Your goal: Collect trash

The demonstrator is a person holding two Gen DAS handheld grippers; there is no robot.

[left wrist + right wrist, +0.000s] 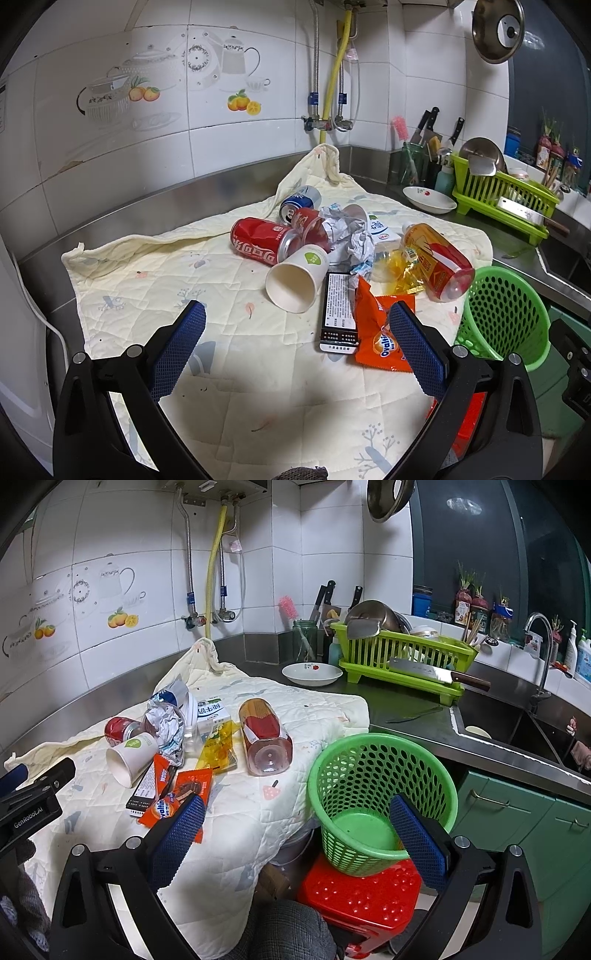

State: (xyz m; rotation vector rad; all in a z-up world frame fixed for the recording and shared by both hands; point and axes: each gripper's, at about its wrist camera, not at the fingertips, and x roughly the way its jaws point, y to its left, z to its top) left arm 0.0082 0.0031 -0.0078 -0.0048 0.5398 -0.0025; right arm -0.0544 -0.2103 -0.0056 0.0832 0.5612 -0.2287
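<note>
A heap of trash lies on a quilted cloth (155,288): a red cola can (260,240), a blue can (301,199), a white paper cup (295,280), crumpled paper (347,232), a black carton (338,310), an orange Ovaltine wrapper (380,332), yellow cellophane (397,271) and a plastic bottle with a red label (439,260). A green mesh basket (380,797) stands on a red stool (362,897) right of the cloth. My left gripper (297,343) is open and empty, just short of the cup and carton. My right gripper (297,834) is open and empty, over the cloth's edge and the basket.
A green dish rack (402,661) with a cleaver (436,674) stands behind, a white bowl (312,674) beside it. A sink (517,727) and tap are at the right. Knives stand in a holder at the back wall. Green cabinets (524,819) are below the counter.
</note>
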